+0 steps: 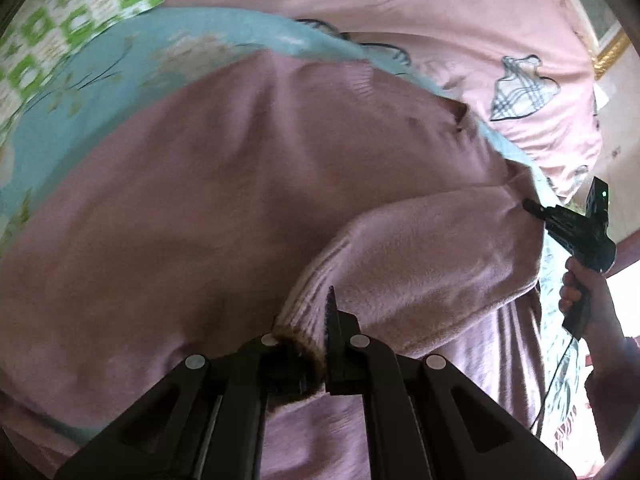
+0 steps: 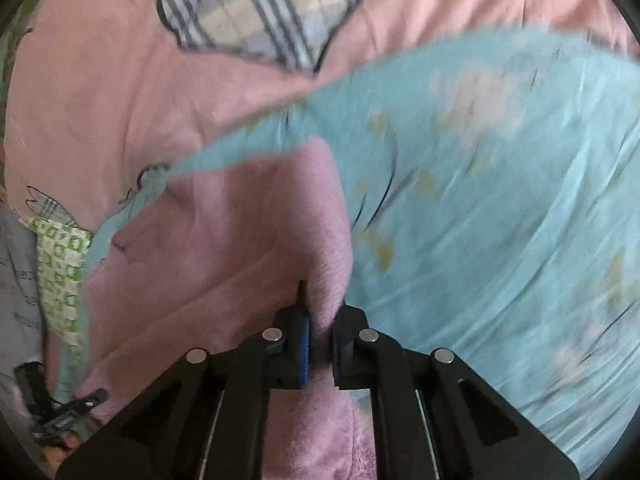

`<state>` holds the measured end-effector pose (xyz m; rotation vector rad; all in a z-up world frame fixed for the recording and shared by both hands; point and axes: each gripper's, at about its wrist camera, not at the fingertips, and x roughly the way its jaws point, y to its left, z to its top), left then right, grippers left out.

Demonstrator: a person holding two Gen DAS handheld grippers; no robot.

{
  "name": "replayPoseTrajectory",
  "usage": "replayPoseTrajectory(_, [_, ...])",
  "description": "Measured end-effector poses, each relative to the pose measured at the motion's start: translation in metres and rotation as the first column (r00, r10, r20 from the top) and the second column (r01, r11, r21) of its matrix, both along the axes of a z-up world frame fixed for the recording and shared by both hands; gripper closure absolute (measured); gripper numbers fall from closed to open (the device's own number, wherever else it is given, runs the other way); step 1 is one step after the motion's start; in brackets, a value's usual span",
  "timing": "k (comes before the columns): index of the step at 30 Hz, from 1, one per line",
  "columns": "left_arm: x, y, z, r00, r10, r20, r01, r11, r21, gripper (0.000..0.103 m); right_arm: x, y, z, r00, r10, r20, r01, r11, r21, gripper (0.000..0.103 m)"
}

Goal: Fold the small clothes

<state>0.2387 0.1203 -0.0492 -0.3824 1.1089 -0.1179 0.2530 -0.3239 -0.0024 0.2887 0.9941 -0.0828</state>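
Note:
A fuzzy pink sweater (image 1: 240,200) lies spread on a light blue flowered sheet (image 1: 100,68). My left gripper (image 1: 316,332) is shut on the ribbed cuff of its sleeve (image 1: 420,248), which is drawn across the sweater's body. My right gripper (image 2: 322,320) is shut on a fold of the same pink sweater (image 2: 224,240) near its edge. In the left wrist view the right gripper (image 1: 532,206) shows at the far right, pinching the sweater's shoulder, with a hand on its handle. In the right wrist view the left gripper (image 2: 96,396) shows dimly at the lower left.
A pink quilt with plaid heart patches (image 1: 520,88) lies beyond the blue sheet (image 2: 500,200). A green and white checked cloth (image 1: 60,20) sits at the upper left. A gold picture frame (image 1: 612,52) stands at the far right.

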Motion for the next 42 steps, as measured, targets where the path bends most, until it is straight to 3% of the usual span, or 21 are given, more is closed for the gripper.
replayPoseTrajectory(3, [0.012,-0.013,-0.002,1.0,-0.023,0.001,0.023,1.0,0.015,0.1,0.003,-0.022,0.012,0.999,-0.032,0.014,0.032,0.999,-0.036,0.096])
replayPoseTrajectory(7, [0.022,-0.008,-0.024,0.998,-0.001,-0.061,0.0,1.0,-0.002,0.1,0.013,-0.029,-0.004,0.999,-0.019,-0.036,0.016,0.997,-0.081,0.096])
replayPoseTrajectory(10, [0.022,-0.005,-0.026,0.998,-0.003,-0.061,0.002,1.0,-0.022,0.099,0.014,-0.02,-0.009,0.999,0.016,-0.045,-0.022,0.988,-0.15,0.095])
replayPoseTrajectory(15, [0.023,-0.011,-0.021,0.998,-0.028,-0.062,0.029,1.0,0.007,0.098,-0.005,-0.011,0.015,0.999,-0.023,-0.035,0.017,0.985,-0.171,0.088])
replayPoseTrajectory(17, [0.022,-0.01,-0.023,0.997,-0.023,-0.068,0.023,1.0,-0.005,0.098,-0.023,0.002,0.03,1.0,-0.006,0.02,0.009,0.989,-0.149,0.088])
replayPoseTrajectory(19, [0.022,-0.009,-0.023,0.997,-0.019,-0.074,0.018,1.0,-0.009,0.098,-0.041,0.023,0.035,0.996,0.074,0.049,-0.071,0.996,-0.047,0.088])
replayPoseTrajectory(22, [0.021,-0.01,-0.021,0.997,-0.019,-0.076,0.019,1.0,-0.008,0.098,-0.055,0.046,0.01,0.99,0.134,-0.034,-0.134,0.991,0.0,0.088])
replayPoseTrajectory(23, [0.02,-0.01,-0.021,0.996,-0.022,-0.081,0.022,1.0,-0.005,0.097,-0.057,0.047,0.0,0.99,0.128,-0.065,-0.128,0.992,0.006,0.088])
replayPoseTrajectory(25, [0.016,-0.007,-0.019,0.996,-0.03,-0.088,0.031,0.999,0.011,0.092,-0.063,0.033,-0.021,0.987,0.057,-0.153,-0.071,0.993,-0.092,0.094])
replayPoseTrajectory(28, [0.0,-0.004,-0.008,0.996,-0.036,-0.078,0.039,0.998,0.039,0.091,-0.076,0.006,-0.023,0.991,0.008,-0.133,-0.011,1.0,-0.024,0.101])
replayPoseTrajectory(32, [-0.039,0.015,0.013,0.998,-0.008,-0.056,0.009,1.0,0.017,0.078,-0.087,0.02,0.003,0.995,0.02,-0.098,-0.023,0.999,-0.026,0.096])
replayPoseTrajectory(35, [-0.077,0.039,0.025,0.998,0.047,-0.045,-0.047,0.999,-0.006,0.074,-0.102,0.045,0.014,0.996,0.055,-0.068,-0.053,0.998,0.035,0.094])
replayPoseTrajectory(38, [-0.115,0.063,0.03,0.994,0.098,-0.057,-0.1,0.995,-0.026,0.074,-0.119,0.075,0.01,0.993,0.086,-0.08,-0.081,0.995,0.057,0.073])
replayPoseTrajectory(39, [-0.127,0.069,0.031,0.992,0.112,-0.06,-0.113,0.993,-0.017,0.074,-0.125,0.087,0.003,0.991,0.094,-0.092,-0.089,0.994,0.058,0.059])
replayPoseTrajectory(42, [-0.165,0.084,0.033,0.985,0.16,-0.071,-0.16,0.987,0.007,0.074,-0.127,0.118,-0.006,0.985,0.128,-0.114,-0.122,0.99,0.065,0.057])
